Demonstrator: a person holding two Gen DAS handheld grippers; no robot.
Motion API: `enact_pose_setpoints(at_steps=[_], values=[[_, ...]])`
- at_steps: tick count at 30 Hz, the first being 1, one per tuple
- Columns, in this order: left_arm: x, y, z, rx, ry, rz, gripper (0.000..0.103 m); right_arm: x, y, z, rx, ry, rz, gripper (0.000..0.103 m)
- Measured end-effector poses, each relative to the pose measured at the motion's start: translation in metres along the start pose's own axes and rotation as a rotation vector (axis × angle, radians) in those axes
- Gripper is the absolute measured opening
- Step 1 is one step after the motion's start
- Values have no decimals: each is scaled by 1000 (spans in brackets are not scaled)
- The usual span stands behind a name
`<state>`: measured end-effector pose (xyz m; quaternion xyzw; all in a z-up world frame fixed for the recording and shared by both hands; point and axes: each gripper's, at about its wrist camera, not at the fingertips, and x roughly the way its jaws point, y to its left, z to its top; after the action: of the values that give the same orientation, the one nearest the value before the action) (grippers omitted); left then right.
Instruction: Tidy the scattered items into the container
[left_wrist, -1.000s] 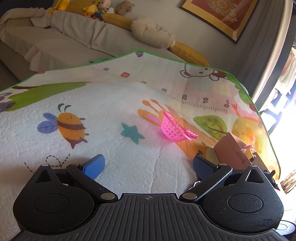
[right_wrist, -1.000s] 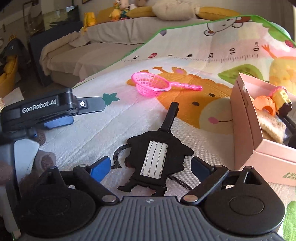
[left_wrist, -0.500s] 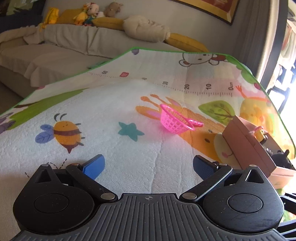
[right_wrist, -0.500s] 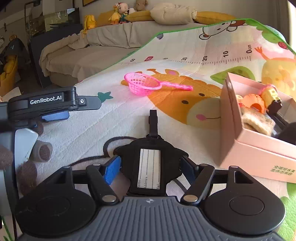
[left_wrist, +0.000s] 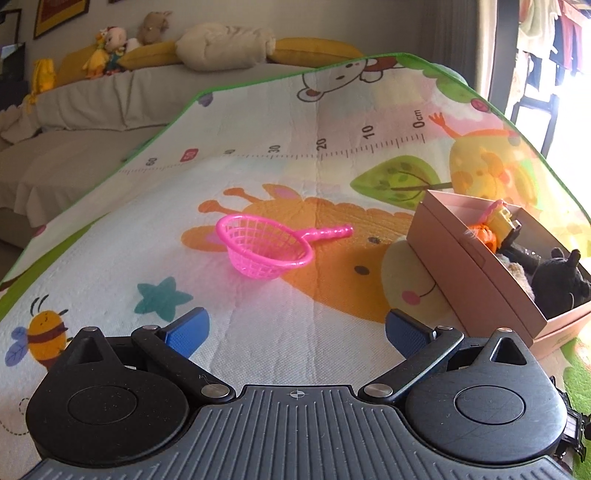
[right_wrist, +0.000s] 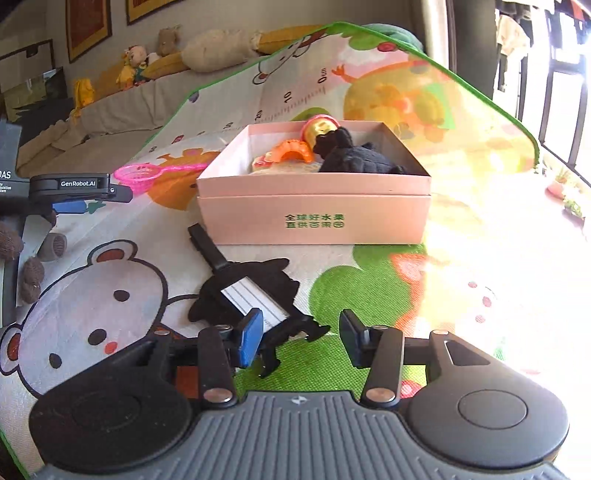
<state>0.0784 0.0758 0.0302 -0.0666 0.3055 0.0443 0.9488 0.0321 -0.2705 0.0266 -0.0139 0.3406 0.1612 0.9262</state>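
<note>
Left wrist view: low over play mat (left_wrist: 280, 332), angled down and forward past own tool (left_wrist: 295, 328), facing sofa (left_wrist: 92, 107); pink strainer (left_wrist: 266, 247) near centre, pink box (left_wrist: 476, 266) at right. Right wrist view: close behind box (right_wrist: 314, 218), angled down, same general heading. Shared by the 2 views: mat, box, strainer (right_wrist: 136, 177), sofa.

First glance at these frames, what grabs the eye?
The pink strainer lying alone mid-mat, ahead of the open left gripper. Then the pink box with toys already in it. The black luggage tag lies in front of the box; the right gripper has its jaws closing, one over the tag's lower edge.
</note>
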Motion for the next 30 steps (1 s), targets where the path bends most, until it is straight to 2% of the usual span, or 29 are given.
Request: enact_pose_setpoints(at_steps=[3, 5, 9, 10, 12, 13, 16, 20, 24, 28, 29, 30], values=[[7, 3, 7, -18, -12, 3, 103, -2, -5, -2, 8, -16, 7, 50], [5, 10, 6, -43, -15, 35, 103, -3, 1, 0, -15, -30, 24, 50], [-6, 35, -9, -93, 50, 77, 103, -8, 37, 16, -198, -106, 46, 49], [-10, 41, -15, -96, 68, 85, 103, -7, 47, 22, -243, -119, 58, 48], [-17, 51, -24, -83, 99, 83, 103, 0, 75, 40, -348, -133, 112, 37], [-21, 55, -27, -67, 101, 79, 103, 5, 88, 47, -393, -134, 132, 34], [-32, 62, -37, -6, 94, 73, 103, 30, 138, 72, -546, -145, 171, 33], [-46, 72, -47, 40, 72, 55, 103, 76, 202, 96, -713, -145, 179, 33], [-58, 88, -52, 1, 40, 15, 103, 126, 250, 110, -786, -120, 161, 33], [-66, 100, -54, -48, 19, -15, 103, 164, 278, 106, -871, -130, 110, 33], [-68, 103, -54, -57, 15, -19, 103, 171, 283, 105, -885, -122, 104, 31], [-70, 105, -54, -63, 11, -20, 103, 177, 288, 103, -911, -110, 96, 16]])
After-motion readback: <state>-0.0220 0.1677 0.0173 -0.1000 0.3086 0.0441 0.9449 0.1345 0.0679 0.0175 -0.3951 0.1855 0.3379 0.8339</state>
